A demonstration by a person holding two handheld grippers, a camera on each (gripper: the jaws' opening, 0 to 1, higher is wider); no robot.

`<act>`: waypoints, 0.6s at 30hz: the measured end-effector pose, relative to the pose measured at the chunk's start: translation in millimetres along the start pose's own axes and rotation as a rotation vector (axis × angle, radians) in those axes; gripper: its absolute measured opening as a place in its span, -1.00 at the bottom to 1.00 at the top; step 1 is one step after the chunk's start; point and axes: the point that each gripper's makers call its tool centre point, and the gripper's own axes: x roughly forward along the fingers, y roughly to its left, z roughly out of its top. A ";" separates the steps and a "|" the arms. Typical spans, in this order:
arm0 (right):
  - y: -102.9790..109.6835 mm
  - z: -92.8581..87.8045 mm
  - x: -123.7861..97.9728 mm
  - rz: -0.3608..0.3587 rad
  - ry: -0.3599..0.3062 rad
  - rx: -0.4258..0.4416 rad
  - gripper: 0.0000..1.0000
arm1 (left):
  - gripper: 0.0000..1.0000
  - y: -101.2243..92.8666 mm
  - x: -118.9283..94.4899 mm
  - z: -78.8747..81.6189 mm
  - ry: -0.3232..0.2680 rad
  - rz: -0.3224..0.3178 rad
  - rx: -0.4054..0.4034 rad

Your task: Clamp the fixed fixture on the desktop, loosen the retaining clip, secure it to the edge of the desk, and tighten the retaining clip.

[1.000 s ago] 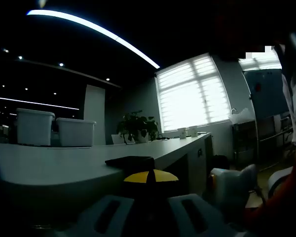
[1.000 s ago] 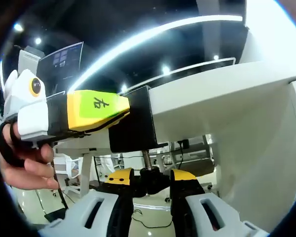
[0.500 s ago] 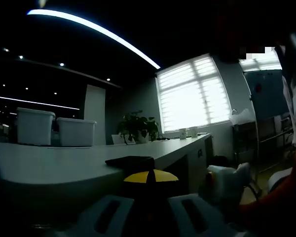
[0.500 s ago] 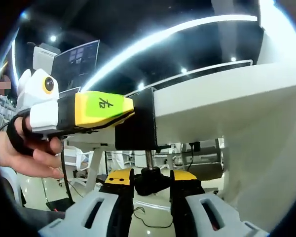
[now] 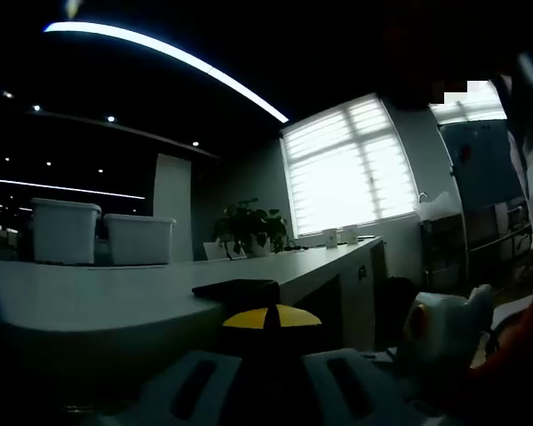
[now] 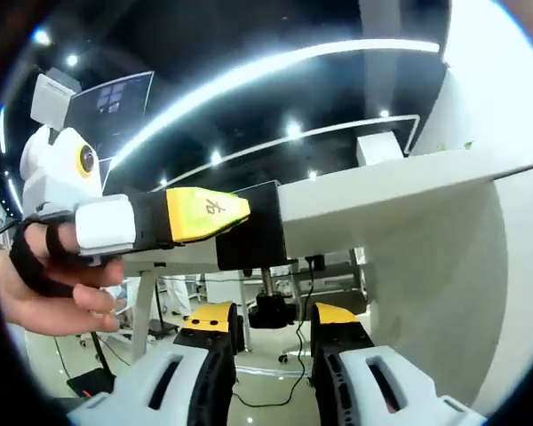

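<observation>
Clamp (image 6: 249, 232), a black, stiff, blocky bracket, sits hooked over the white bench (image 6: 382, 191) edge with its threaded screw and round knob (image 6: 271, 311) hanging below; it looks rigid and fairly light, best turned by that knob. The right tool (image 6: 271, 321) stands spread either side of the knob, apparently not yet gripping. The left tool (image 6: 209, 213) seems pressed together on the clamp's body, steadying it.

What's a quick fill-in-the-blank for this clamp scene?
The left gripper is shut on the black fixture at the desk's ___.
The fixture's screw knob hangs ___ the desk.
The screw knob sits ___ the right gripper's open jaws.
Missing: edge; below; between.
</observation>
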 end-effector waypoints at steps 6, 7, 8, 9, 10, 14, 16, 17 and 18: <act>-2.3 -0.5 7.9 -0.036 0.009 0.002 -0.36 | -0.98 -0.1 0.3 0.3 0.000 0.011 -0.011; -1.0 1.3 8.1 -0.034 0.004 -0.003 -0.36 | -0.98 -0.1 0.3 0.3 0.002 0.013 -0.011; 0.7 2.0 9.8 -0.031 0.002 -0.008 -0.36 | -0.98 -0.2 0.1 0.3 0.003 0.015 -0.010; 2.1 1.7 10.9 -0.030 0.006 -0.016 -0.36 | -0.98 -0.1 0.1 0.3 0.002 0.015 -0.011; 2.6 1.1 11.9 -0.033 0.008 -0.021 -0.37 | -0.98 0.0 0.0 0.4 0.000 0.016 -0.019; 4.5 -4.2 19.9 -0.042 0.028 -0.026 -0.38 | -0.98 -0.5 0.4 0.7 -0.002 0.016 -0.021; 7.1 -4.5 22.8 -0.034 0.021 -0.003 -0.40 | -0.98 -0.8 0.6 0.8 -0.002 0.015 -0.018; 6.6 -4.7 23.3 -0.039 0.021 0.002 -0.39 | -0.98 -0.7 0.5 0.9 -0.004 0.015 -0.018; 6.1 -4.6 23.6 -0.043 0.021 0.006 -0.40 | -0.98 -0.7 0.4 0.9 -0.006 0.014 -0.021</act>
